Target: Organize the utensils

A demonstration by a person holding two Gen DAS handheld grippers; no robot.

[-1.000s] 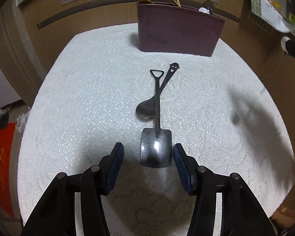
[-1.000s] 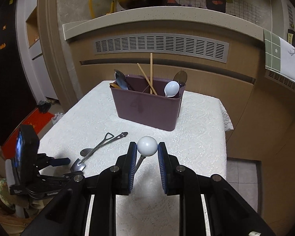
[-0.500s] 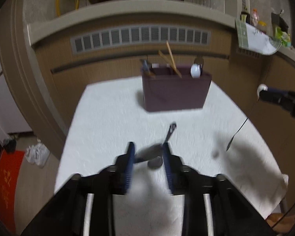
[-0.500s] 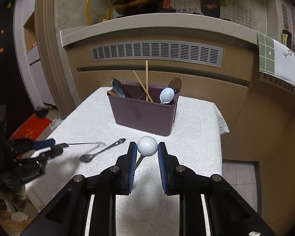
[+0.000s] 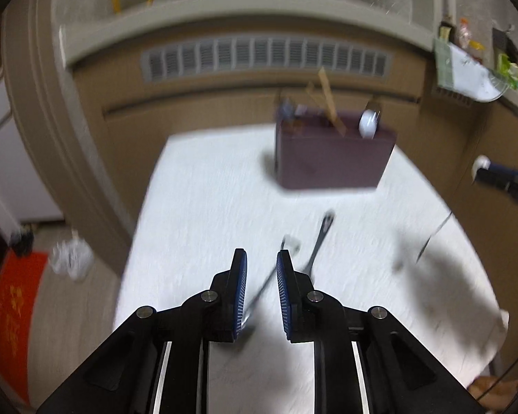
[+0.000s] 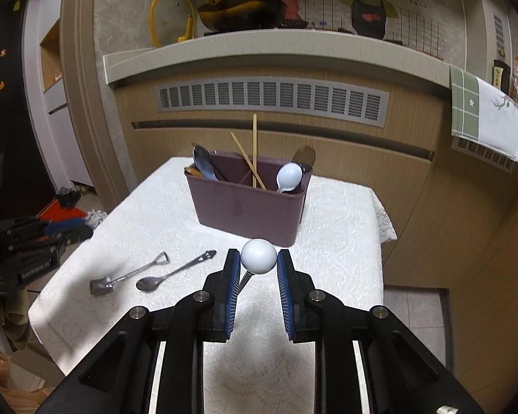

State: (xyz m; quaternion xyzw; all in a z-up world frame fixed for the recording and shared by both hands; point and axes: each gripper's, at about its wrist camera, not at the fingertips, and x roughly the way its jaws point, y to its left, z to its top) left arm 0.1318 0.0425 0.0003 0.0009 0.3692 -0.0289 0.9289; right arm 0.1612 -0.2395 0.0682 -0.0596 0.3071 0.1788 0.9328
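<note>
Mid-pickup on the loose pieces, by the look of it. Right gripper (image 6: 259, 265) clenched on a ball-ended pick (image 6: 258, 256), raised over the tablecloth (image 6: 335, 262), purple box (image 6: 248, 214) straight ahead of the fingertips. Left gripper (image 5: 261, 272) with jaws opening, only a narrow gap; shovel spoon (image 6: 100, 285) glimpsed through that gap in the blurred left wrist view, pads apparently not pressing it. Clear only from the right wrist view: shovel spoon flat on the cloth, ahead and left of the right gripper, apart from the left one, round spoon (image 6: 148, 283) just beside it. Shown only from the left: the pick's thin stem hanging below the ball. Next, probably: carry the pick forward, drop it into a compartment, then go down again for the shovel spoon, centred on its handle.
</note>
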